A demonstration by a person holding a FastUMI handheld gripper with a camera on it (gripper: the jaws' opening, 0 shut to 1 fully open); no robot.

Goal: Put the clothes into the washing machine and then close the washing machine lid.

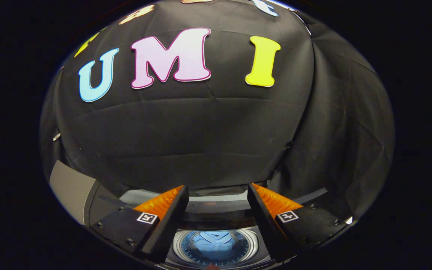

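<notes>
My gripper [216, 191] is open, with a wide gap and nothing between its fingers [163, 204]. Below and between the fingers I look down into the washing machine [216, 219], whose round drum [178, 243] holds a folded light blue garment [214, 240]. The machine's dark back panel runs across just beyond the fingertips. The lid is hard to make out; a grey slab [71, 189] at the left may be part of it, I cannot tell.
The booth's black cloth wall [201, 131] hangs close behind the machine and folds round on the right side [343, 150].
</notes>
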